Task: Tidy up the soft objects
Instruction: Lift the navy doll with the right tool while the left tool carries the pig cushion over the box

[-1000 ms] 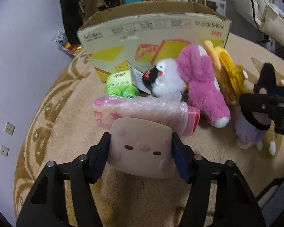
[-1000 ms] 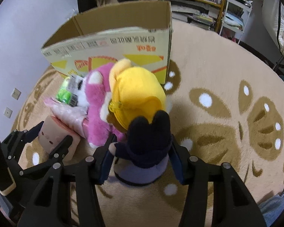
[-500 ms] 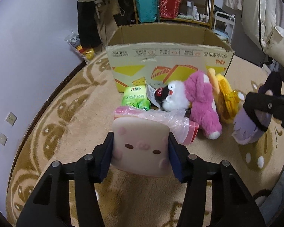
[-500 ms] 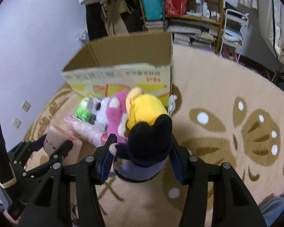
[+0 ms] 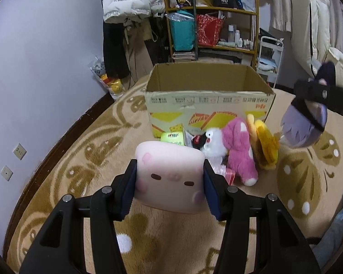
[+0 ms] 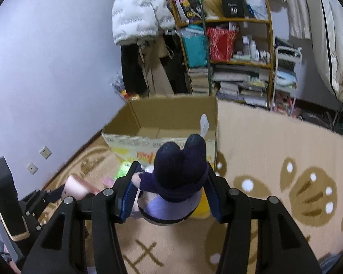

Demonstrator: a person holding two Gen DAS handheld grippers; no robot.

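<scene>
Soft objects lay heaped on the rug [image 5: 64, 150] against the near wall of the cardboard box [image 5: 208, 100], the landmark here: a pink plush [image 5: 239, 146], a yellow plush [image 5: 265, 146], a white plush [image 5: 213, 143] and a green packet [image 5: 171, 137]. The box stood open-topped. Nearer than the heap, the left gripper [image 5: 170, 186] had its jaws clenched on the flanks of a pink squishy cushion [image 5: 169, 173], which looked light and yielding; a mid-body hold seemed best. To the right of the box, the right gripper [image 6: 171, 193] clasped a dark-hooded lilac plush [image 6: 176, 182], likewise judged light, compressible and unbreakable. Left-wrist view alone showed the heap and the cushion's face; right-wrist view alone showed the box's floor [image 6: 169, 133], with nothing lying on the part visible.
</scene>
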